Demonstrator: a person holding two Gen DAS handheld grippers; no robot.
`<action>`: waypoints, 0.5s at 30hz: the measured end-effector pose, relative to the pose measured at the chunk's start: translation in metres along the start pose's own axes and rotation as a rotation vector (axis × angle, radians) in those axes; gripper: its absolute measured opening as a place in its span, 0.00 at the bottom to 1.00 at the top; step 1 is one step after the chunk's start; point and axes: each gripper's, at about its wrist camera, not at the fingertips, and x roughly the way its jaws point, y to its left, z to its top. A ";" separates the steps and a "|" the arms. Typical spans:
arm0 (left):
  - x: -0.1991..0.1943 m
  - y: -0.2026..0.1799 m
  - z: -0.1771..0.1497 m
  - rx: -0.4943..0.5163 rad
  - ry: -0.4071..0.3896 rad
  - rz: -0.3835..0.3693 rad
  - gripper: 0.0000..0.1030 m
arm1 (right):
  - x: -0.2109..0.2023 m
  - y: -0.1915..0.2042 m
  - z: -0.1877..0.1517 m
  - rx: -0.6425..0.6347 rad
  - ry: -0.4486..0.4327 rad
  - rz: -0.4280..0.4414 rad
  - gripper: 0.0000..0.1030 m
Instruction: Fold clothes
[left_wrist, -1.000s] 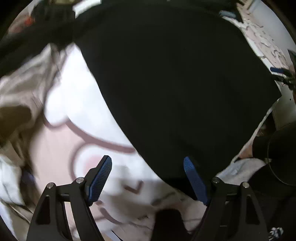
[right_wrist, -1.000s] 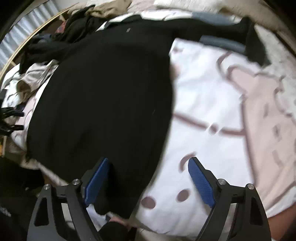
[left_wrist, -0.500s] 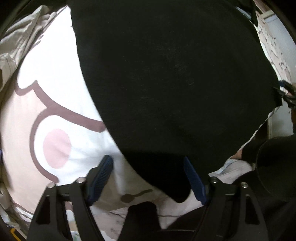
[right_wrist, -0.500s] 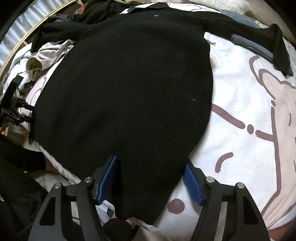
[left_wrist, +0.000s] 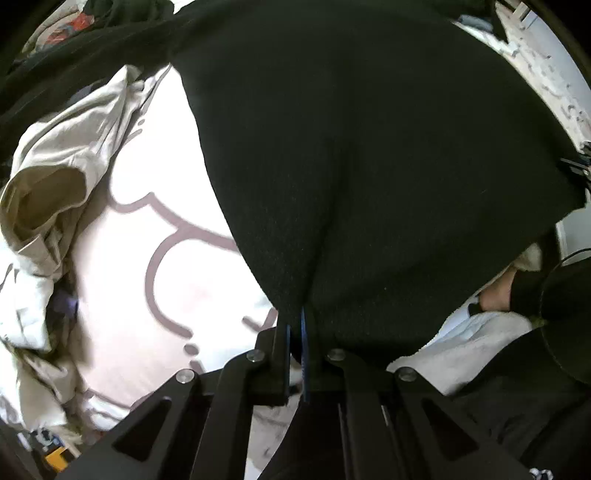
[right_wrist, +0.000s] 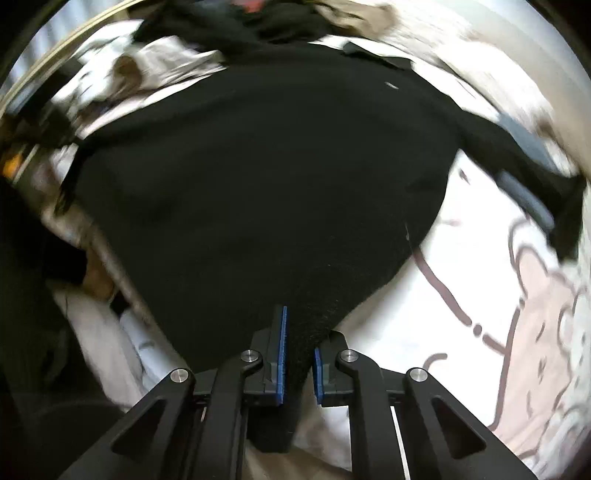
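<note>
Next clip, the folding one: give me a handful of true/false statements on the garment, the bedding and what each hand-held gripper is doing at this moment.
1. The left hand-held gripper is shut on the black garment. True.
2. The garment being handled is white. False: it is black.
3. The sheet under it is white with a pink and brown cartoon print. True.
4. The right hand-held gripper has nothing between its pads. False: the black garment's hem sits between them as its jaws are closing.
5. Crumpled beige clothing lies beside the garment. True.
</note>
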 end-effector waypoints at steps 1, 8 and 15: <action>0.007 -0.002 -0.001 0.006 0.027 0.003 0.05 | 0.009 0.001 -0.004 -0.006 0.035 0.002 0.12; 0.030 -0.011 0.002 0.052 0.122 -0.010 0.17 | 0.022 -0.023 -0.033 0.080 0.070 0.046 0.34; -0.043 0.040 0.006 0.006 -0.012 0.079 0.33 | -0.039 -0.074 -0.019 0.237 -0.031 -0.085 0.83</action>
